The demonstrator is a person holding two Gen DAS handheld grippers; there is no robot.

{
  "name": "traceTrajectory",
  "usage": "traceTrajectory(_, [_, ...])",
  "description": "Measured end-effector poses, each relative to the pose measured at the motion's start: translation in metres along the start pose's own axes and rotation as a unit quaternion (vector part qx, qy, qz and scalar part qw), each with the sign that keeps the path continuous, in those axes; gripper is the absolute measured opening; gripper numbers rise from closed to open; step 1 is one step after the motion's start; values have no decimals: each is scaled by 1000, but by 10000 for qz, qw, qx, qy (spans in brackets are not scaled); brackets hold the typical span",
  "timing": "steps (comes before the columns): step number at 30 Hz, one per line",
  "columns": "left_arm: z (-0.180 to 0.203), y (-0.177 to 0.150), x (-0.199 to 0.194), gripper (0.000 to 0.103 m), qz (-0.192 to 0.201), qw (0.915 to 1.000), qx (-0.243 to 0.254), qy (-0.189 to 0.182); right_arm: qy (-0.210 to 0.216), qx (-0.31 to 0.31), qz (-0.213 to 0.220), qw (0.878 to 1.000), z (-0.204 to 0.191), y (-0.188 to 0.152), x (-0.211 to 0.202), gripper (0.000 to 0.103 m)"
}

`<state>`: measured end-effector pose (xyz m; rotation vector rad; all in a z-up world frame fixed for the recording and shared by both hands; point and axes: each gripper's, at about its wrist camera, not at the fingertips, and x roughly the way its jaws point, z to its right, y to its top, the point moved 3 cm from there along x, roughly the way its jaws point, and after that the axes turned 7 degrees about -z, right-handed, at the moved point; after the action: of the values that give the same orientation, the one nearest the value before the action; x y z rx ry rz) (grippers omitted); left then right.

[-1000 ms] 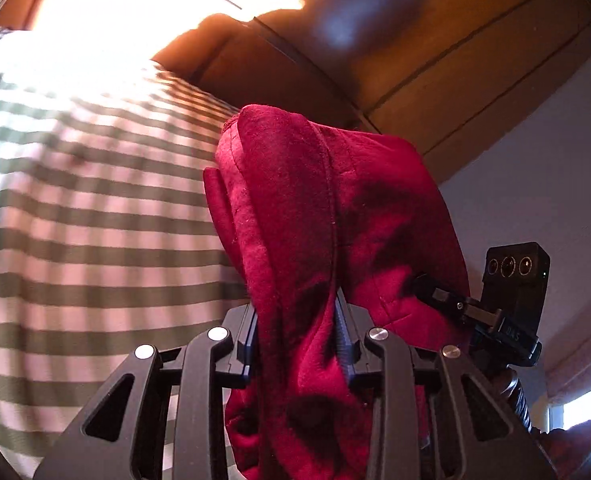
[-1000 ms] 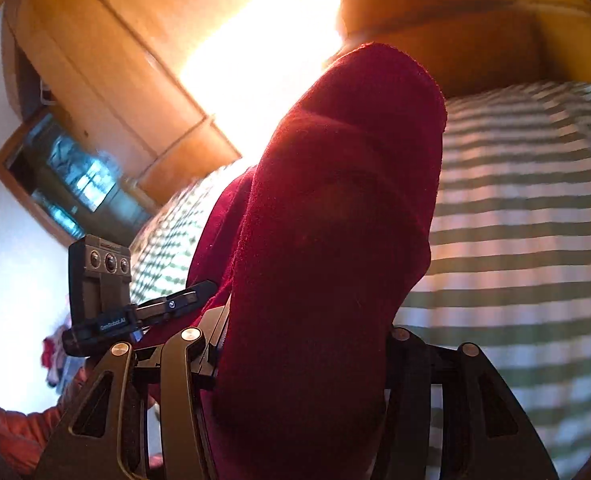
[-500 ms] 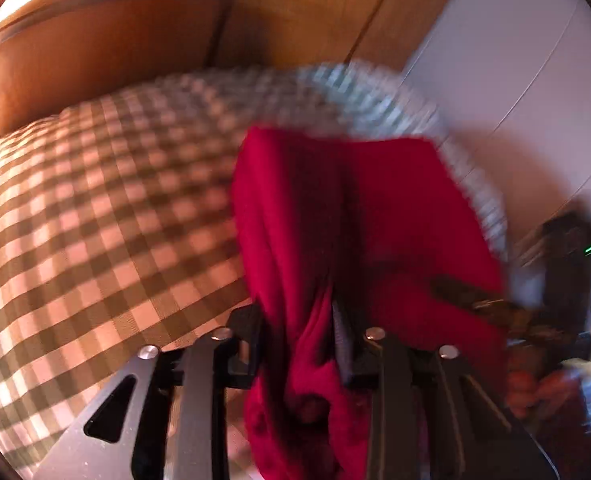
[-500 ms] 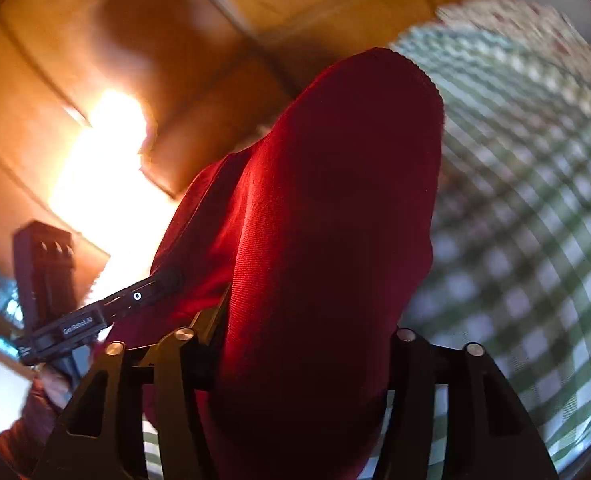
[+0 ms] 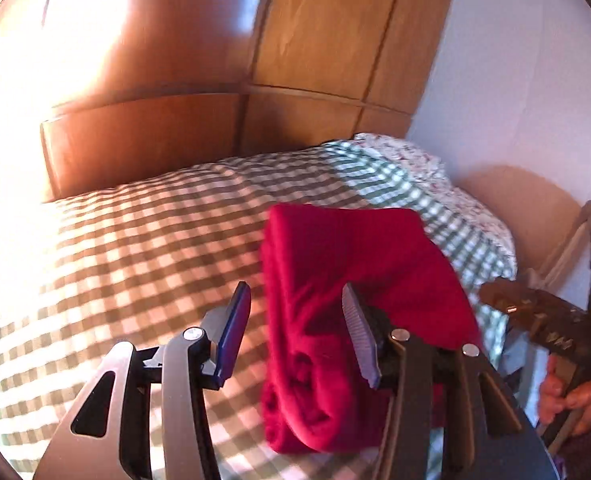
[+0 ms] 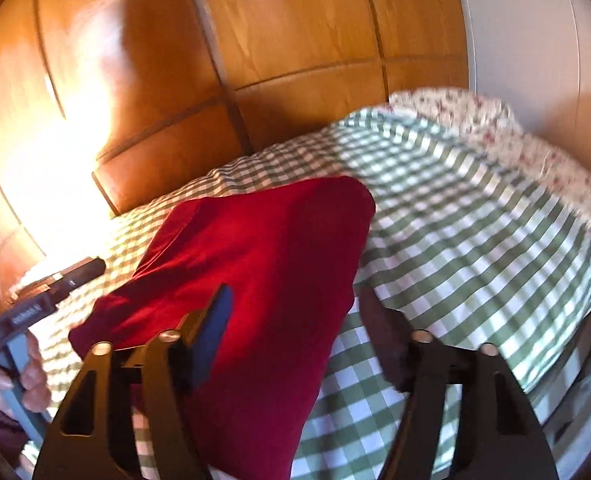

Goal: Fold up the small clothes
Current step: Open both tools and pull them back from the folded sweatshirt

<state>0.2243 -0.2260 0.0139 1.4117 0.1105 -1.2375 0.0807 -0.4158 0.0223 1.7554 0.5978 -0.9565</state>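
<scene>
A folded dark red garment (image 5: 355,264) (image 6: 263,248) lies on the green-and-white checked bedspread (image 5: 143,264) (image 6: 455,220). My left gripper (image 5: 295,288) straddles its near end. The jaws are opening: the right pad touches the cloth and the blue left pad (image 5: 235,332) stands clear of it. My right gripper (image 6: 295,292) straddles the other near end, its jaws wide and closing. Its left pad (image 6: 211,332) is against the cloth and its right finger (image 6: 383,340) sits just off the garment's edge. Each gripper shows at the side of the other's view, held by a hand (image 5: 567,392) (image 6: 27,380).
A wooden headboard (image 5: 143,148) (image 6: 167,160) and wood wall panels rise behind the bed. A floral pillow (image 5: 415,164) (image 6: 495,120) lies at the far right corner by a white wall (image 5: 515,80). The bed's edge drops away at the right (image 6: 575,380).
Both grippers carried the red garment across, then lowered it onto the bedspread. Their jaws have spread, and the cloth no longer hangs pinched in them. Both views swung toward the headboard.
</scene>
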Motion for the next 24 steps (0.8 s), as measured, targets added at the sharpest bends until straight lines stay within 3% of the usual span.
traceTrajectory(3, [5,-8,23,37,-454,9980,265,347,-65,-130,-173,9997,-10,-10,9,55])
traceTrajectory(5, [-6,-15,53,37,-978,9942,97,447,-288,-222,-502,9981,-17,-22,30,54])
traceTrajectory(12, [-11,-17,44,40,-715,9960,-185,495,-360,-33,-574,9977,-12,-30,41,54])
traceTrajectory(17, [-9,-23,30,55,-553,9960,-184,677,-517,69,-529,9972,-18,-34,31,58])
traceTrajectory(20, [-9,-24,18,58,-435,9962,-255,708,-569,118,-513,9970,-21,-36,25,64])
traceTrajectory(24, [-6,-25,5,62,-316,9959,-204,822,-669,104,-522,9963,-28,-42,18,64])
